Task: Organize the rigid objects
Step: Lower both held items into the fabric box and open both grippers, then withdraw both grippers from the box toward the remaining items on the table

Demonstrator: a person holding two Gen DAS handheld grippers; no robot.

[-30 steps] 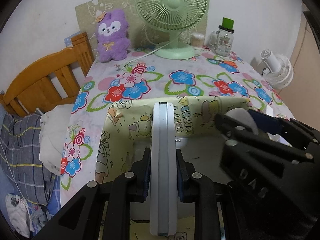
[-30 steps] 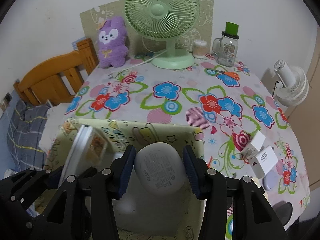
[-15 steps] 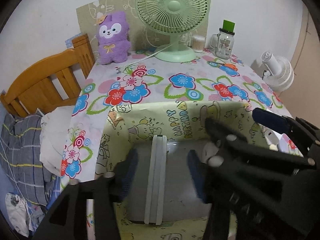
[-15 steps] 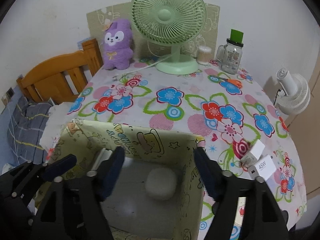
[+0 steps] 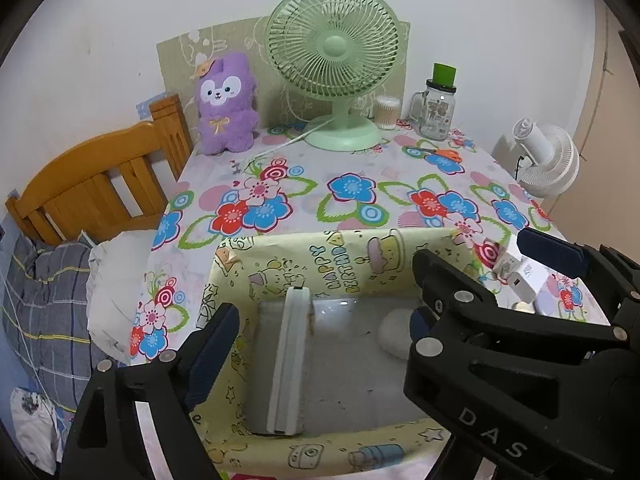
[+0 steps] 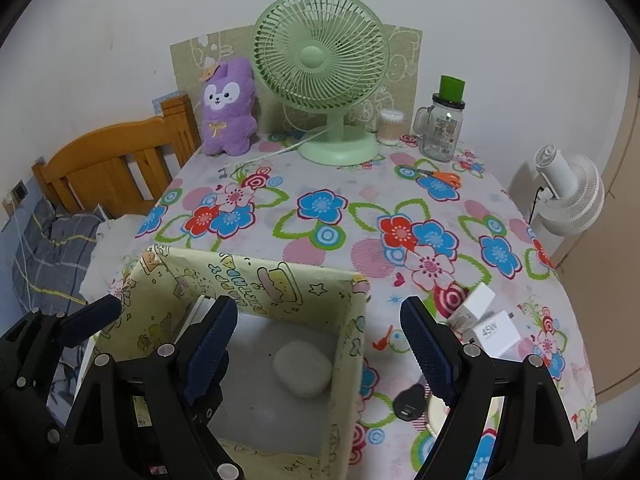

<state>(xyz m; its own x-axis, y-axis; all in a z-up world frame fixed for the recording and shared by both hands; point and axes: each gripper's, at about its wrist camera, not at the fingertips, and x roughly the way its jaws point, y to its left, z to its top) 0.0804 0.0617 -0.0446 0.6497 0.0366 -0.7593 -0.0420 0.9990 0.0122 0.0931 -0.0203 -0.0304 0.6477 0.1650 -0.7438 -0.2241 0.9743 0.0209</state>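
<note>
Both jaws just opened and hold nothing: left gripper [image 5: 320, 344] released over the slim case [image 5: 289, 360] standing on edge in the box [image 5: 348, 264], right gripper [image 6: 320, 344] released above the pebble case [image 6: 303, 368]; risk: a finger nudging the slim case topples it.

The cloth [image 6: 344, 184] is white with blue, red and pink flowers and green leaves. The box [image 5: 304, 256] is pale yellow with cartoon prints, its floor grey. The fan [image 6: 320, 56] is mint green, the plush [image 6: 228, 108] purple, the scissors [image 6: 444, 176] orange-handled.
</note>
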